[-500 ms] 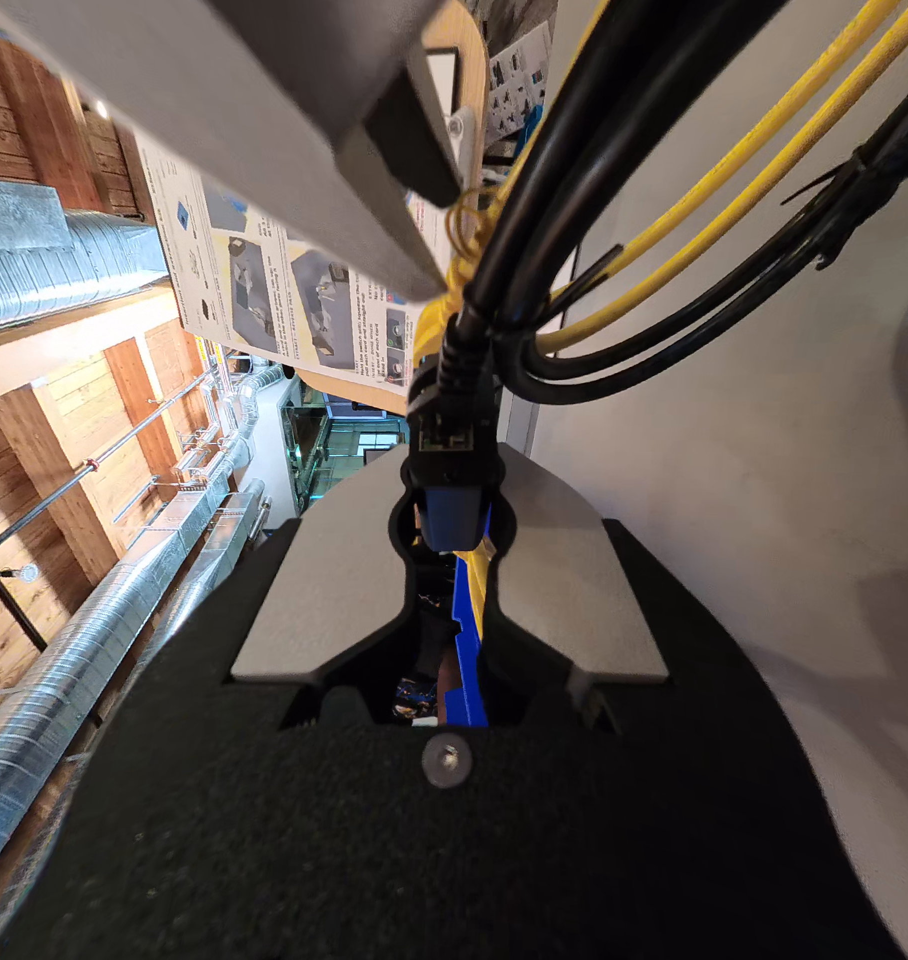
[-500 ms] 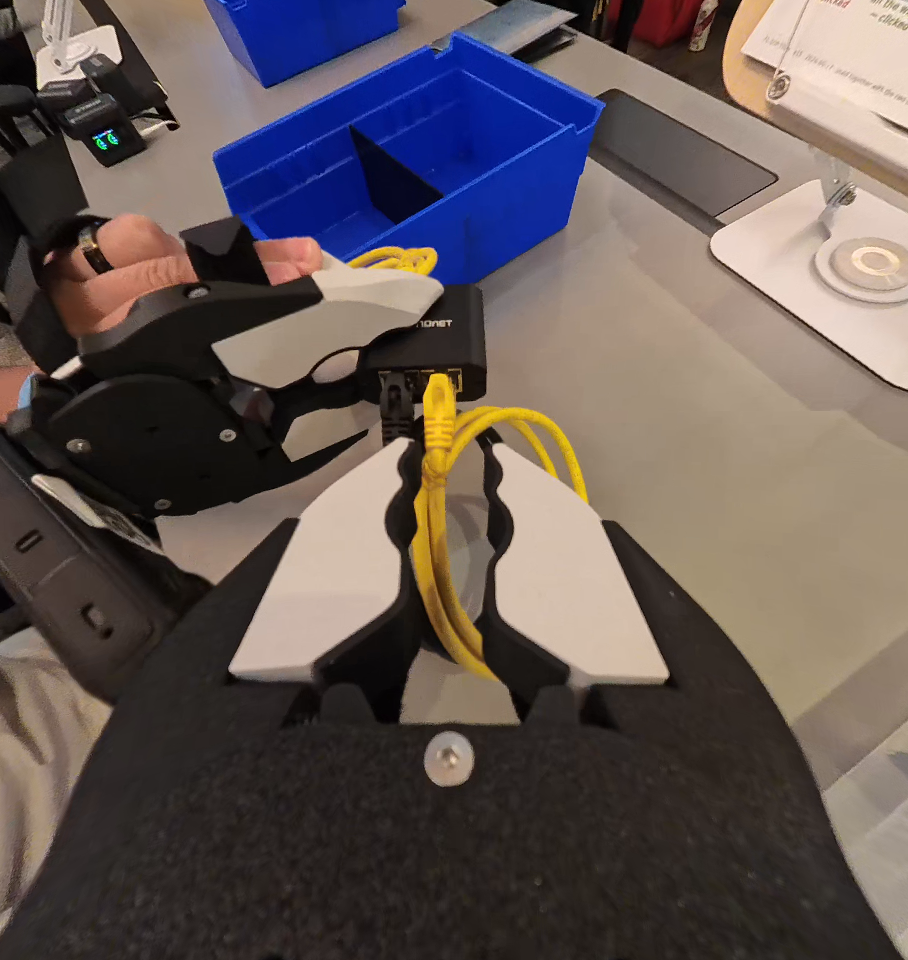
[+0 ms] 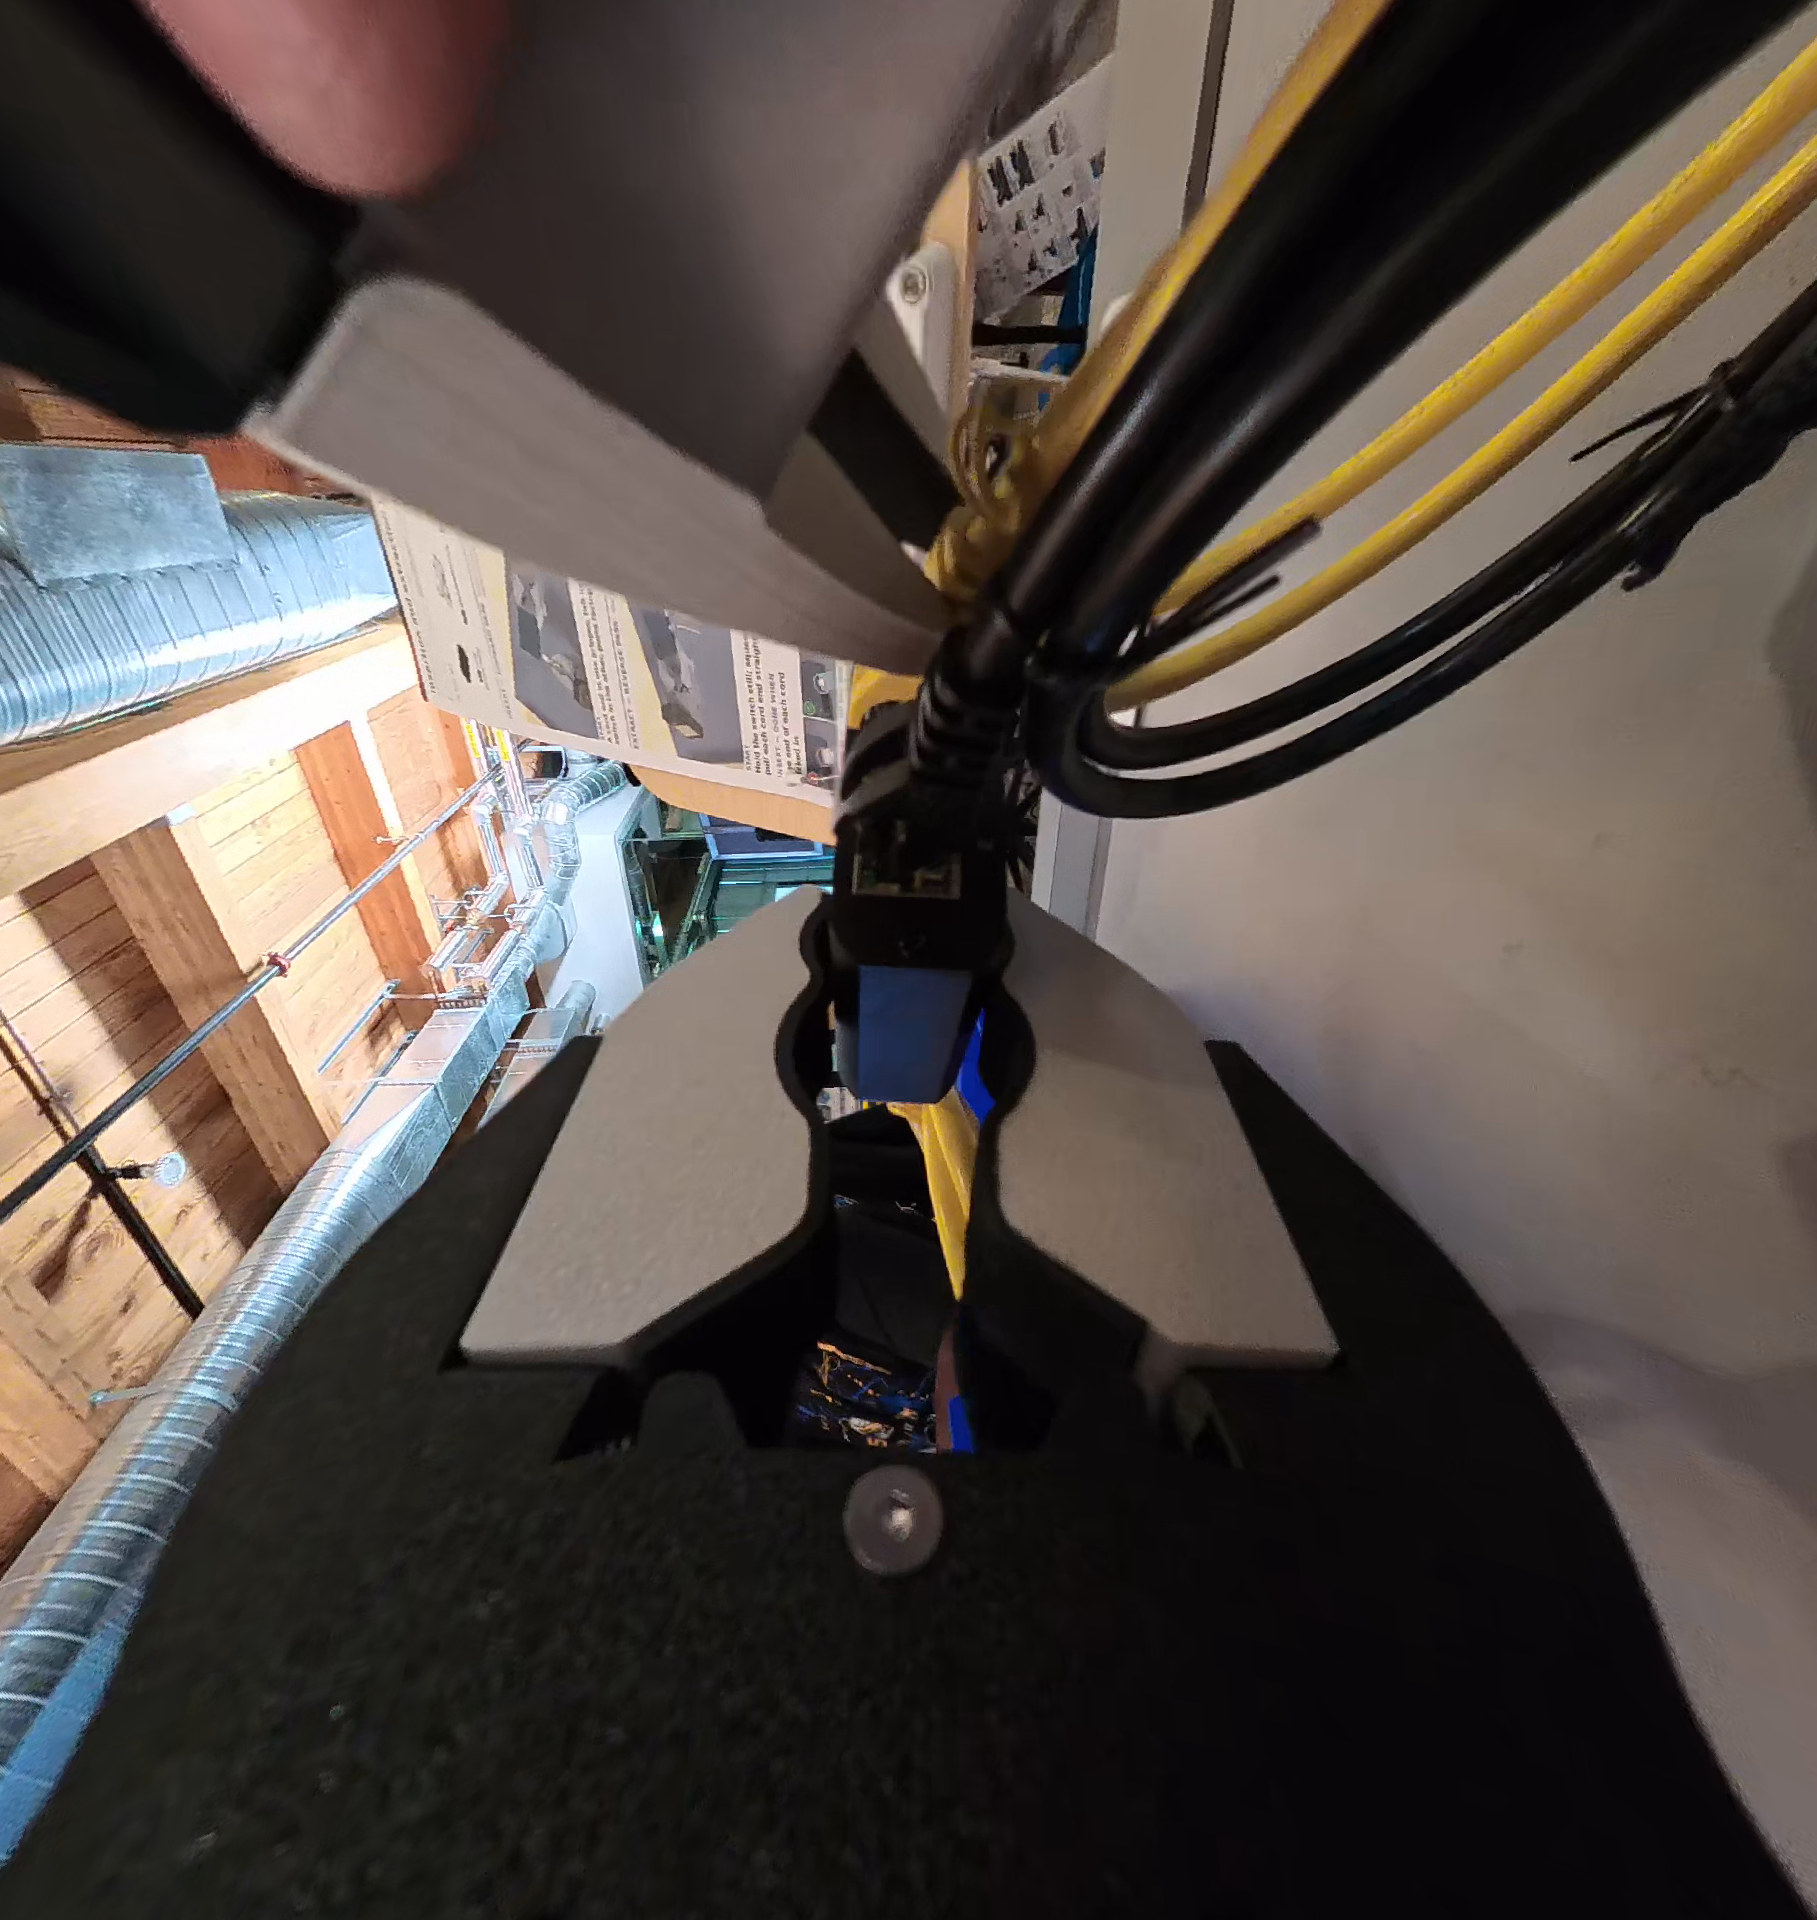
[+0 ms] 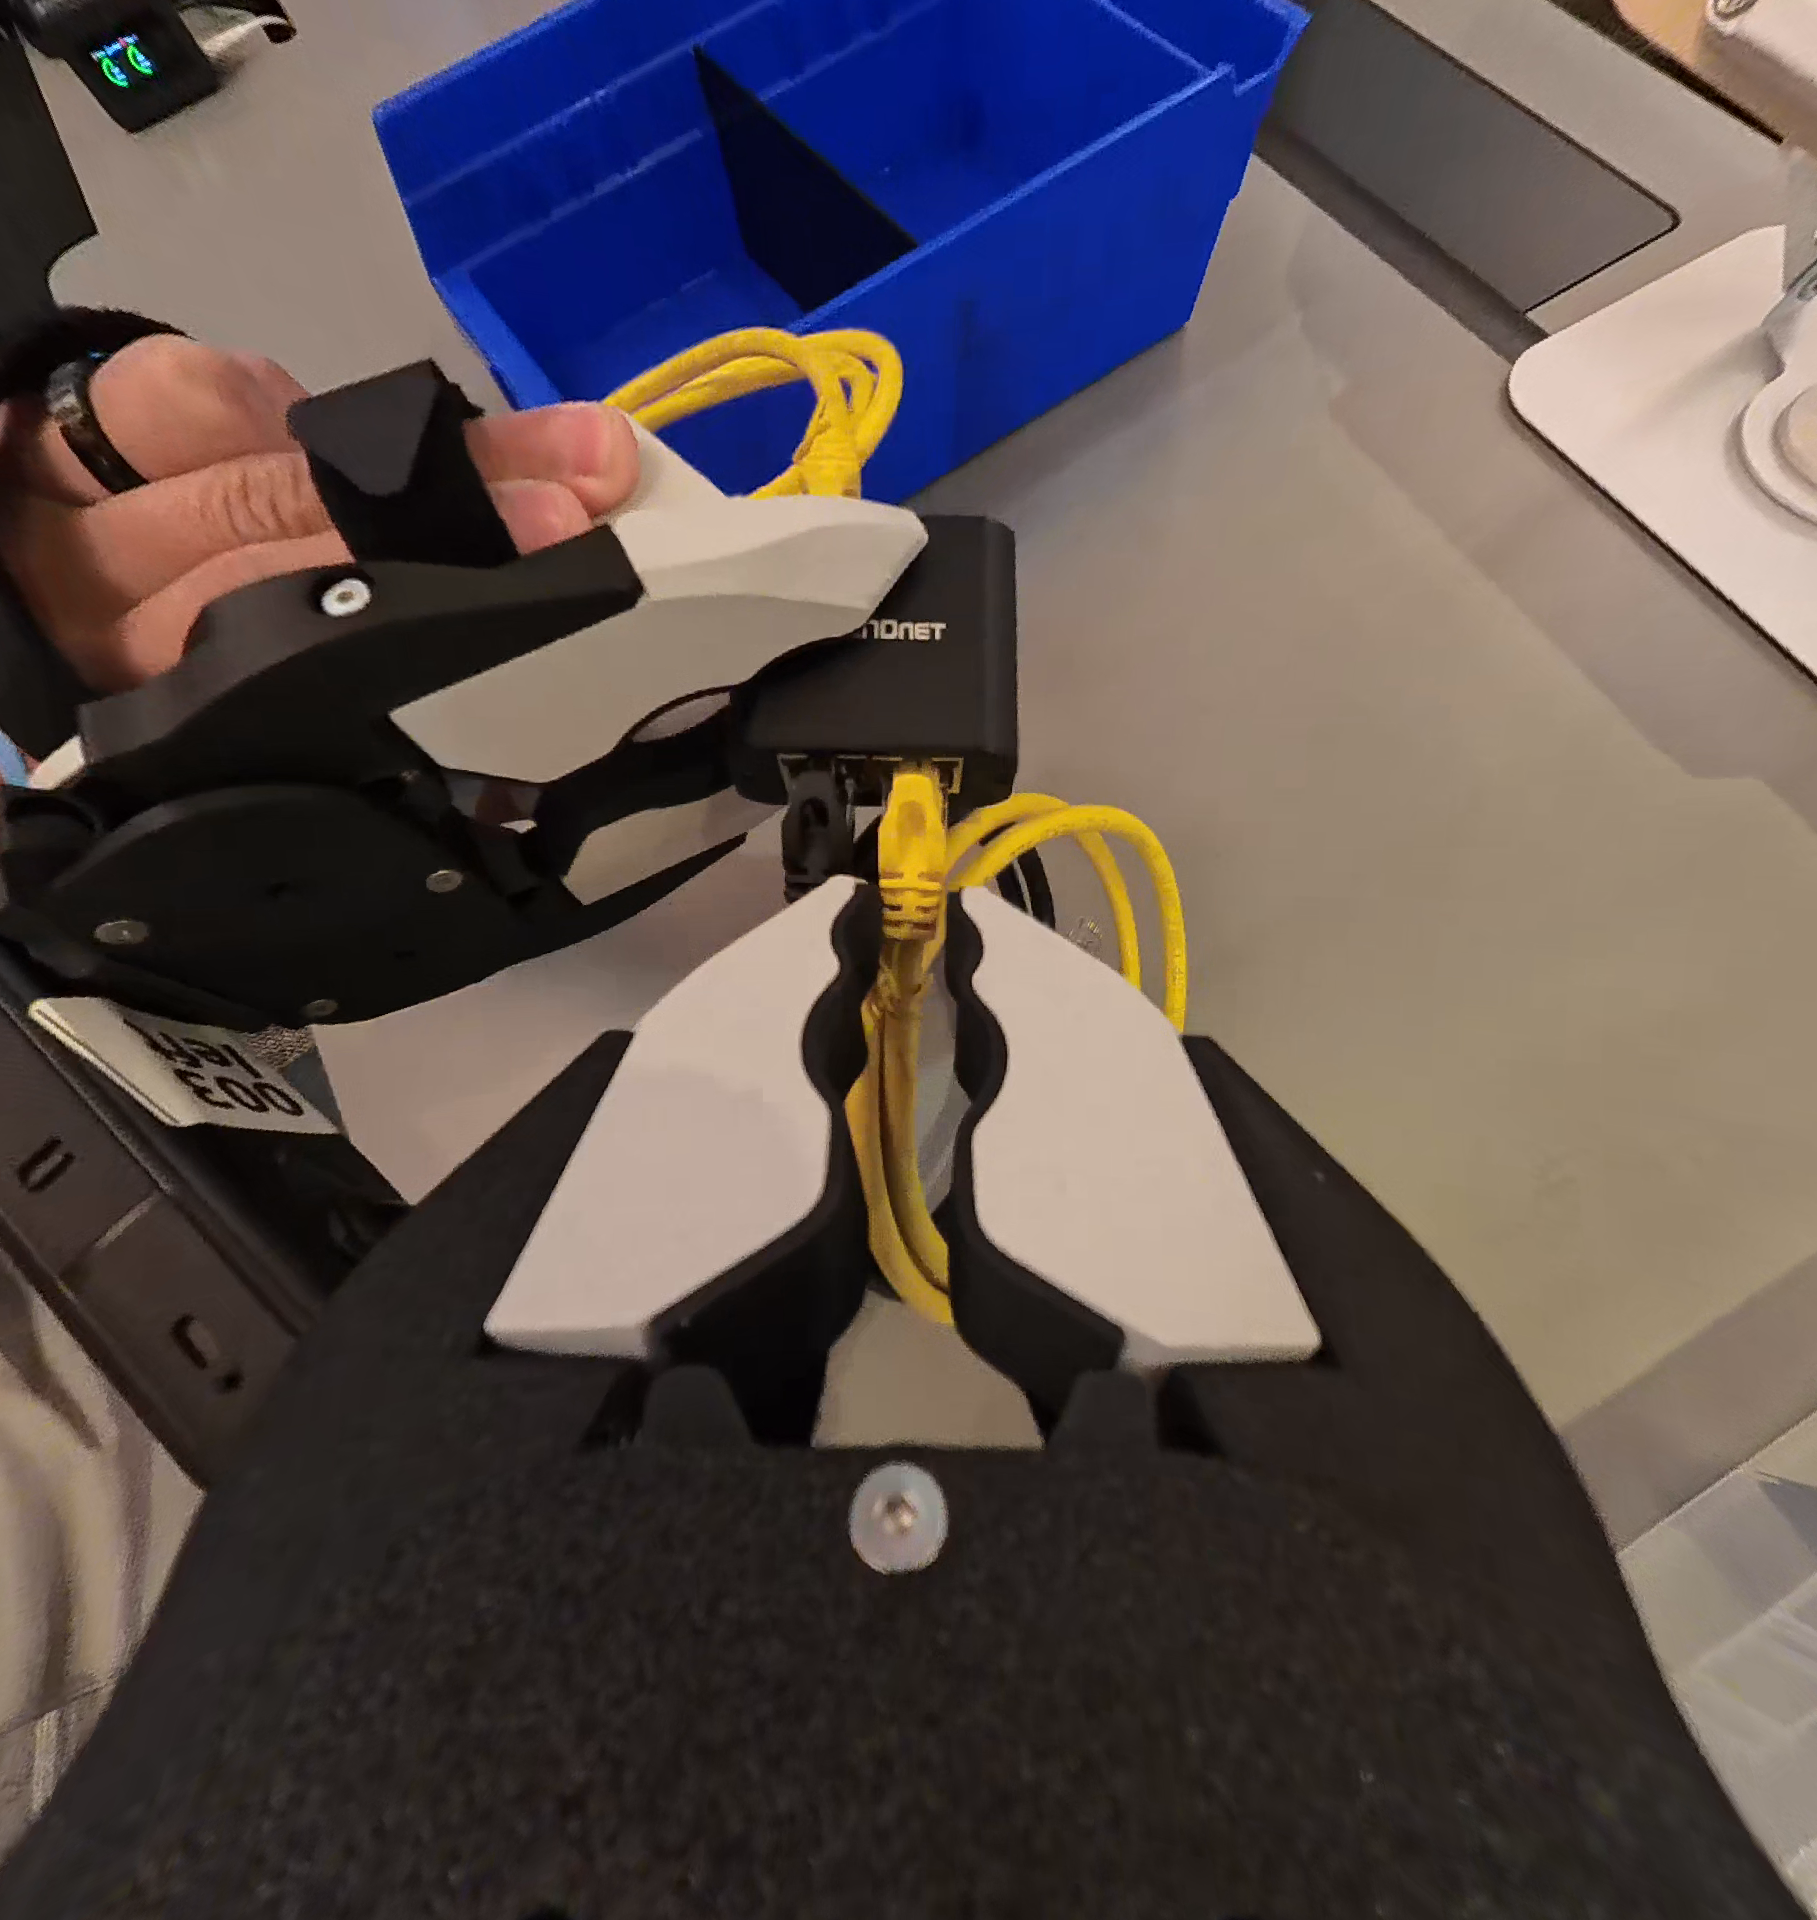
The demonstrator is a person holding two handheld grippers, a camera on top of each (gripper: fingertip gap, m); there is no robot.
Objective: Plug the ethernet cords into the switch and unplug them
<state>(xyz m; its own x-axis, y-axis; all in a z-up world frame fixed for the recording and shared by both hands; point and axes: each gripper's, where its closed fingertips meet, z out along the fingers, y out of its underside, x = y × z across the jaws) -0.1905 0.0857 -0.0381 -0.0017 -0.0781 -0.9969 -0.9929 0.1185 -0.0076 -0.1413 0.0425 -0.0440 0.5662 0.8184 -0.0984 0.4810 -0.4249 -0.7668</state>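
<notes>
Left claw [image 4: 769, 717] of mine clamped the small black plastic switch [image 4: 914, 665]. Right claw [image 4: 909, 914] stood narrowly open around the plugged yellow ethernet cord [image 4: 909, 831], pads not pressing.

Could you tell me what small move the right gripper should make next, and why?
Probably close the right gripper on the yellow plug. The plug sits in a port of the black switch, which the left gripper clamps, and its boot lies between pads that do not yet visibly press it.

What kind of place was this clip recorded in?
Probably a workshop or lab workbench in an industrial-style building: a grey table with a blue parts bin, an illustrated instruction sheet on a stand, and exposed metal ducting against wood-plank surfaces.
</notes>
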